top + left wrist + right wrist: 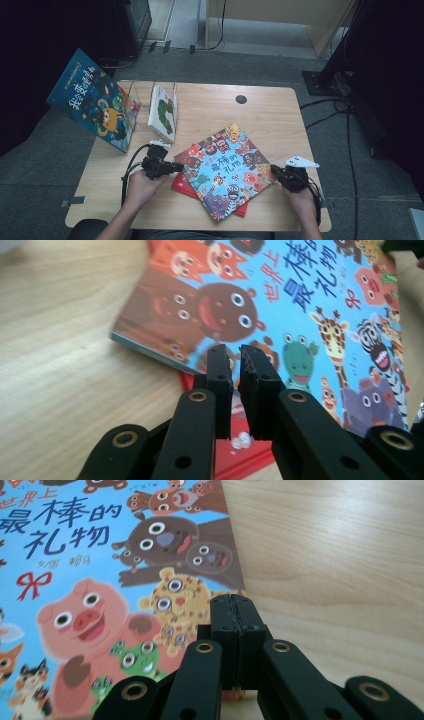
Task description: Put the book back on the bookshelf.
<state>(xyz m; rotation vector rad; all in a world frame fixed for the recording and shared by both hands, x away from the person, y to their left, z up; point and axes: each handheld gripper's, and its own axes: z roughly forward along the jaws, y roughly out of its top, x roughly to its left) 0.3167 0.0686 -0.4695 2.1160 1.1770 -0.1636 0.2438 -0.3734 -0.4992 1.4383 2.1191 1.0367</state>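
left gripper (176, 166): fingers a slit apart, empty, at the picture book's (226, 169) left corner | picture book: flat on the bench (280, 107), atop a red book (181, 185); probably thin, stiff, glossy, so pinch an overhanging edge | right gripper (274, 171): fingers closed, empty, at its right corner

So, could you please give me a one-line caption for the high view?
Two hand-held grippers, left gripper and right gripper, meet opposite corners of an animal picture book lying on a red book.
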